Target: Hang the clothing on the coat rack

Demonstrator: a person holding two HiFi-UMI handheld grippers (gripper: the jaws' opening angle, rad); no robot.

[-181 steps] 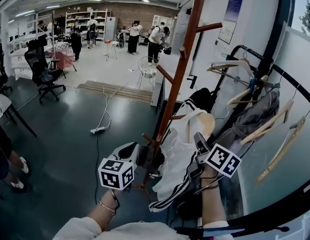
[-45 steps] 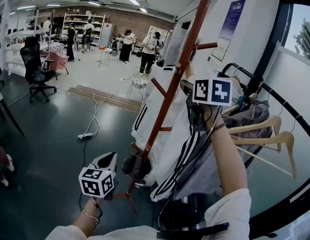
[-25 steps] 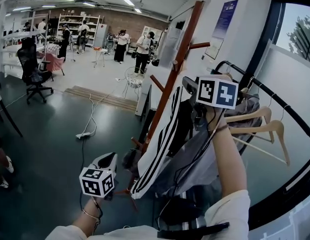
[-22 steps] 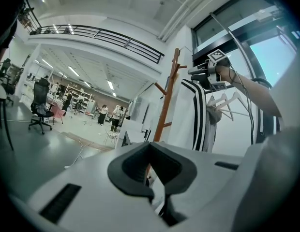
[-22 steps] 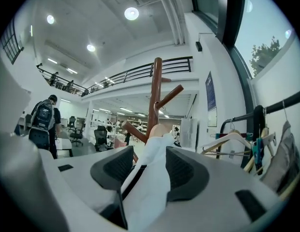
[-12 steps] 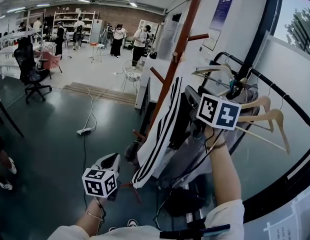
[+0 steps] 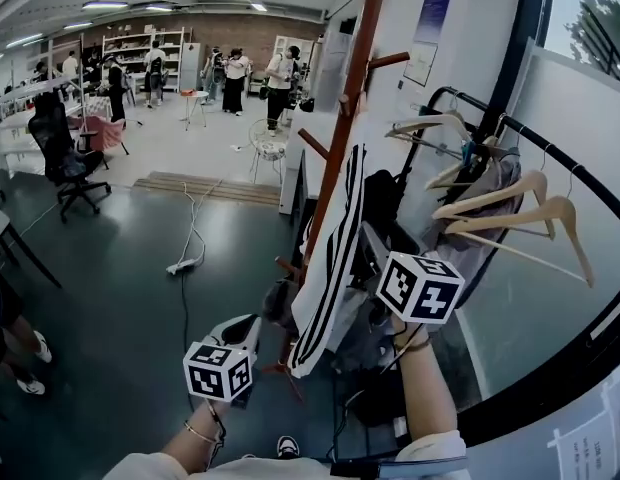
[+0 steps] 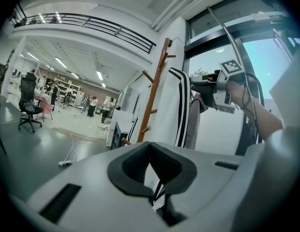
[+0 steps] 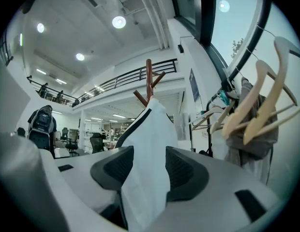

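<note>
your left tool (image 7: 244, 329) jaws together, empty, low by hem | coat rack (image 7: 352, 98) pole upright | striped jacket (image 7: 328, 260) hangs lengthwise down pole | your right tool (image 9: 149, 169) clamped on its white cloth, the nearer hand

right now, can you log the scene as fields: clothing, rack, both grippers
clothing: white jacket with black stripes, hanging down along the rack
rack: brown wooden coat rack, upright
left gripper: jaws together, low, near the jacket's bottom end
right gripper: closed on the jacket's white cloth
nearby: wooden hangers on a black rail
</note>
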